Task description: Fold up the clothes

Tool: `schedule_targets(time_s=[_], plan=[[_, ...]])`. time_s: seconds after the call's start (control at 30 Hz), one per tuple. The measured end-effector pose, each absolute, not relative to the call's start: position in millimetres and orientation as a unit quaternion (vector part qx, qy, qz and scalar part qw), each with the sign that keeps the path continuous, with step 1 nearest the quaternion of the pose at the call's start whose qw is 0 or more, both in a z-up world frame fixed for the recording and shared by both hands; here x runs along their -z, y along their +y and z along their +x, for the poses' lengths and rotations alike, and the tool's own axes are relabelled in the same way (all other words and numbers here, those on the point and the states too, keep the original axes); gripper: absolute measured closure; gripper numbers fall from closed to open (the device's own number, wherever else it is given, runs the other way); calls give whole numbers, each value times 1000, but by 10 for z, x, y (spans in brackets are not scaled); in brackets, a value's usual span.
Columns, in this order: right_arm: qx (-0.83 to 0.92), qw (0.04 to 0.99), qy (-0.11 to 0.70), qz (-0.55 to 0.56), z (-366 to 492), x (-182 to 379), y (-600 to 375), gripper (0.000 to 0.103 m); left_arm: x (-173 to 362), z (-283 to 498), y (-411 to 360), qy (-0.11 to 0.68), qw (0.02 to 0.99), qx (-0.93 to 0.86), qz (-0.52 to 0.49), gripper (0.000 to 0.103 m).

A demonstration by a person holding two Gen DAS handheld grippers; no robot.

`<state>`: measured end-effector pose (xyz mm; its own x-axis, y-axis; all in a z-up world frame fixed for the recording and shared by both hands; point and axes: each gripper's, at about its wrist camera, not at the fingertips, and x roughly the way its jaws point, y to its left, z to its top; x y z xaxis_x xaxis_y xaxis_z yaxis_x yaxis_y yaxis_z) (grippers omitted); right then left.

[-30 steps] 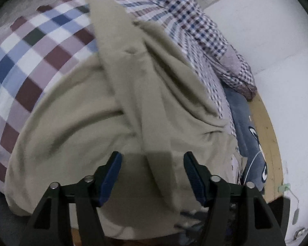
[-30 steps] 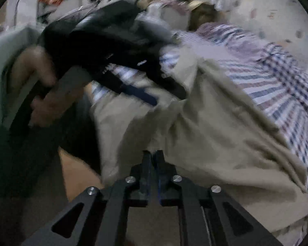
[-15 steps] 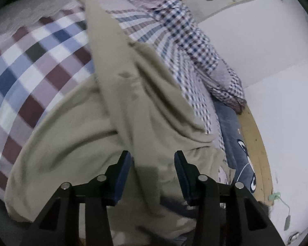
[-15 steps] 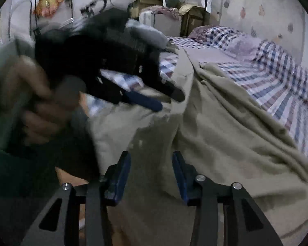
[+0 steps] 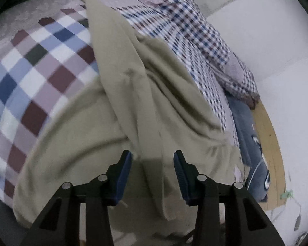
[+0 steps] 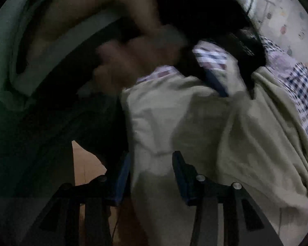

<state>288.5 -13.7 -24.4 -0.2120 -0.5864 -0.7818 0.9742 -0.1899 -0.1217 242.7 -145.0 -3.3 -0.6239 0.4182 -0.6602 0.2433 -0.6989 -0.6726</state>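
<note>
Left claw [image 5: 152, 162] sits wide apart, blue pads [image 5: 125, 170] showing on both sides, nothing pinched between them. Right under and ahead of it lies the beige garment [image 5: 133, 106], rumpled, one long fold running from between the fingers straight away up the bed. Left of that fold, beyond the cloth, the big-checked blanket [image 5: 30, 78] in blue, maroon and white. Right of the fold, a small-checked sheet [image 5: 195, 32], and past it a bunched checked pillow [image 5: 236, 75]. Further right of the claw, a dark blue cloth [image 5: 254, 149] with a white print lies along the bed's wooden edge [image 5: 273, 141], the white wall [image 5: 267, 30] behind.

Over to the right claw [image 6: 152, 164]: also wide, blue pads [image 6: 179, 174] spread, and the beige garment [image 6: 215, 133] hangs just between and ahead of them, though whether a pad touches the cloth cannot be told in this dim view. Below and left, a patch of tan floor [image 6: 86, 160]. Further on, up and left, a blurred hand [image 6: 137, 61] grips the other tool, whose blue-tipped finger [image 6: 215, 82] reaches down onto the garment's far edge. Beyond on the right, checked bedding [image 6: 301, 90].
</note>
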Motion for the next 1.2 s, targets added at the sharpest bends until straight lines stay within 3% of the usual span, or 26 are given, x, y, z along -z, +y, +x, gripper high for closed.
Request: schedule_targets(time_s=[0.57, 0.63, 0.73, 0.8, 0.87, 1.0, 1.2], plan=[[827, 426, 165, 328, 2150, -283, 1106, 57, 349, 2597, -925, -457, 91, -745, -477, 58], [839, 403, 113, 349, 2056, -273, 1306, 57, 363, 2588, -929, -466, 87, -741, -476, 63], [849, 359, 24, 386, 1959, -230, 1629, 57, 381, 2563, -889, -472, 79, -737, -477, 77], [850, 330, -47, 408, 1900, -192, 1877, 57, 372, 2533, -843, -475, 76, -736, -476, 93], [845, 302, -121, 424, 1864, -145, 2119, 55, 323, 2481, -808, -474, 77, -742, -467, 98], [818, 279, -239, 442, 1828, -23, 2403, 55, 236, 2538, -888, -481, 84, -751, -445, 99], [791, 299, -289, 448, 1760, 55, 2317, 55, 304, 2499, -870, -497, 94, -738, -447, 98]])
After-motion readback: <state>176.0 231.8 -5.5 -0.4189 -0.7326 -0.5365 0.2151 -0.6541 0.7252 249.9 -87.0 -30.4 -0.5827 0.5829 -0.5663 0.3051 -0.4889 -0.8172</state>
